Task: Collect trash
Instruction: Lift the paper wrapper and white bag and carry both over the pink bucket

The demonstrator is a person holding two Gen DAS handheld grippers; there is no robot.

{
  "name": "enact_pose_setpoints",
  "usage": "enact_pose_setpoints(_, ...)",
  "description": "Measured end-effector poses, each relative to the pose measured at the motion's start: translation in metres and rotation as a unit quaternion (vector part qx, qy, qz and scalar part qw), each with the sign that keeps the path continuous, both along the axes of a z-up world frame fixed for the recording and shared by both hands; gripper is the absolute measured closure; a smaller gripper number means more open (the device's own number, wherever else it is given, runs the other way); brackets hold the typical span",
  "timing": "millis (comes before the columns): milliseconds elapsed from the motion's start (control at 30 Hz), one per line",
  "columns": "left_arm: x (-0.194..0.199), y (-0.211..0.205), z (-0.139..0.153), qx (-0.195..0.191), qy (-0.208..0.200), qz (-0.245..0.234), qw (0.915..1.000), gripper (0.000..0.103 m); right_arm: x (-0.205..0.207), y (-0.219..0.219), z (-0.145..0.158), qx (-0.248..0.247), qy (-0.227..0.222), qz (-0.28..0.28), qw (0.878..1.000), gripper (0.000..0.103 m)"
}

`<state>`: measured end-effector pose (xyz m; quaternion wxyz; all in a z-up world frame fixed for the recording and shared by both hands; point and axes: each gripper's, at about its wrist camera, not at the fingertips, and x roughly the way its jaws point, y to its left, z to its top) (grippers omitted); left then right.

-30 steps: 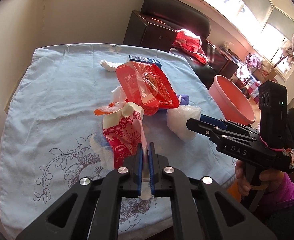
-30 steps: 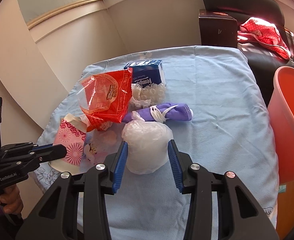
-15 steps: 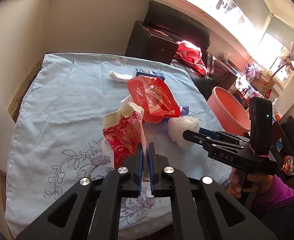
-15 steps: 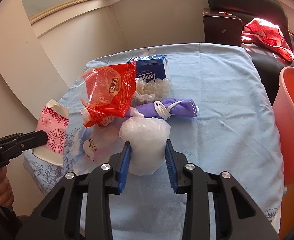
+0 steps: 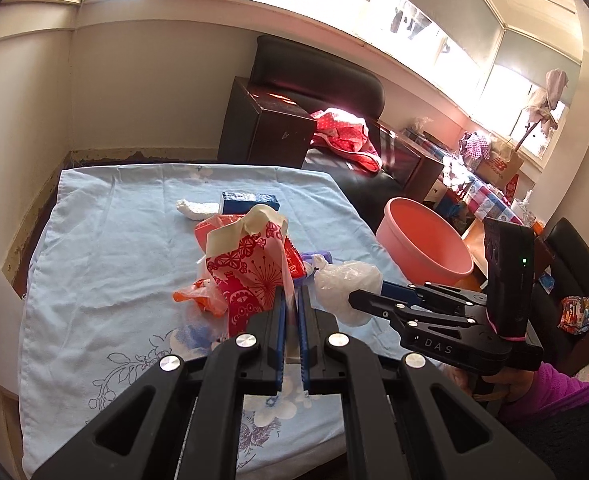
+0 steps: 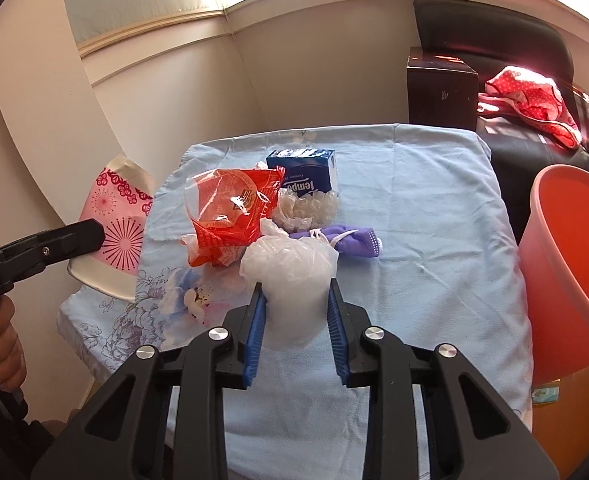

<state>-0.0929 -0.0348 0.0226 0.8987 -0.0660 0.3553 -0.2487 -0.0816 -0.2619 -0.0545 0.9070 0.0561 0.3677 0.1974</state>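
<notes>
Desk [image 5: 106, 240] w/ blue floral cloth; pink bin [image 5: 422, 244] beside it. L gripper [image 5: 290, 304] fingers clamp pink paper bag [image 5: 250, 272]; R gripper [image 6: 294, 296] fingers clamp clear bag [image 6: 290, 276].

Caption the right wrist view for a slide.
Right gripper clamps a white plastic bag over the blue tablecloth, pink bin alongside.

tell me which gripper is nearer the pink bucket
Right. The right gripper, shut on the white plastic bag, sits just beside the pink bucket; the left gripper, holding the floral paper bag, is farther away.
</notes>
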Motion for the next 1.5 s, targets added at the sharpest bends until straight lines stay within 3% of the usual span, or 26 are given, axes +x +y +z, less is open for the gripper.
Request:
enact_pose_setpoints(400,0.026,-0.055,0.015,-0.013,-0.024,-0.034,0.999,0.098,-0.005,-0.049,0.025,0.005,-0.045,-0.08,0.996,0.073)
enact_pose_setpoints(733,0.053,-0.134,0.02,-0.017,-0.043,-0.097,0.9942,0.098,-0.01,-0.115,0.031,0.008,-0.059,-0.184,0.981,0.073)
enact_pose_setpoints(1167,0.076,-0.238,0.006,-0.014,-0.042,-0.175,0.9836,0.098,-0.019,-0.19,0.014,0.007,-0.046,-0.296,0.954,0.073)
enact_pose_setpoints(1500,0.09,-0.3,-0.023,0.001,-0.021,-0.213,0.9767,0.098,-0.014,-0.217,-0.007,0.006,-0.025,-0.331,0.943,0.073)
